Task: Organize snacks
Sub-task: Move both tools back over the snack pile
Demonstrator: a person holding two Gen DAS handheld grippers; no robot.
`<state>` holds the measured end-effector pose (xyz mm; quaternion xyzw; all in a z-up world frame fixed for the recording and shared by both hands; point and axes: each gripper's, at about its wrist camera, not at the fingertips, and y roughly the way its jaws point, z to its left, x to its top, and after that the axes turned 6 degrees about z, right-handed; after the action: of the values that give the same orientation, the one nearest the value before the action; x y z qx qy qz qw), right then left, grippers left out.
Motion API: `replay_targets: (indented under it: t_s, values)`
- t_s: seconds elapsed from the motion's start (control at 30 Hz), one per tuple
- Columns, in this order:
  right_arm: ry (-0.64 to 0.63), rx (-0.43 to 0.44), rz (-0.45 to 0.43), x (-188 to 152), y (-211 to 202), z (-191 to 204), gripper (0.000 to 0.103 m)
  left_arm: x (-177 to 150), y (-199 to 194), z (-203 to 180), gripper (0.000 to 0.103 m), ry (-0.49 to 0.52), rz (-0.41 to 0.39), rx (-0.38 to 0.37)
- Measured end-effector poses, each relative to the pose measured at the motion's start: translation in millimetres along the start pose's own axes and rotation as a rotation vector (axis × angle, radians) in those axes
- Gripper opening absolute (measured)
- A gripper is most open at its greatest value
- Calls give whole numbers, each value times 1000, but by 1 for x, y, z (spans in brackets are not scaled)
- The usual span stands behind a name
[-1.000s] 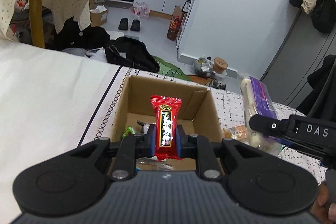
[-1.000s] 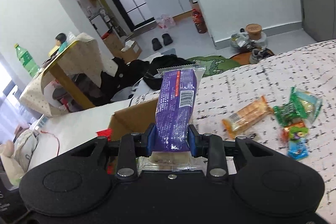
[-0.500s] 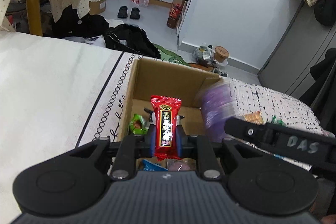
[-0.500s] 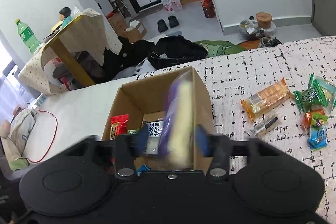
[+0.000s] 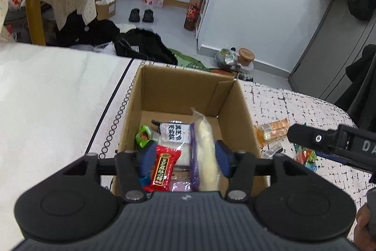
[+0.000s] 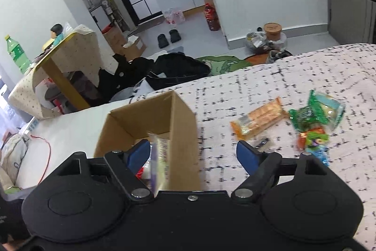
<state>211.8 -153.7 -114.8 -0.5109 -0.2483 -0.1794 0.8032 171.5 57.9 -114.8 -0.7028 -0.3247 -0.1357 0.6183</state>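
1. Both hand-held grippers hang over the open cardboard box (image 5: 188, 95), which sits on a bed with a speckled cover (image 6: 270, 77). The box is where the snacks are being gathered.
2. The left hand-held gripper (image 5: 184, 158) has just been opening. Its blue pads stand apart, and the red snack packet (image 5: 163, 167) lies tilted between them, no longer pinched. I judge it released so that it drops among the packets already in the box.
3. The right hand-held gripper (image 6: 193, 154) has also just been opening, and its jaws are spread wide. The long purple-and-cream snack pack (image 5: 203, 152) stands on edge inside the box against the right wall. In the right wrist view it shows as a blur at the lower centre, beside the left pad.
4. A white pack with black lettering (image 5: 175, 132) and a green sweet (image 5: 143, 137) lie deeper in the box.
5. Still loose on the cover, at the right of the right wrist view: an orange cracker pack (image 6: 258, 119), green wrapped snacks (image 6: 315, 114) and a small dark wrapper (image 6: 262, 141). The sorting looks partly done.
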Motion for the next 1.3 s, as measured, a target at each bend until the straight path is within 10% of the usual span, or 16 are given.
replay_targets:
  t_s: [0.37, 1.3]
  values:
    - [13, -54, 0, -2, -18, -35, 92, -3, -7, -28, 79, 19, 24, -42]
    - [72, -155, -30, -9, -45, -122, 92, -9, 14, -110, 85, 215, 43, -136]
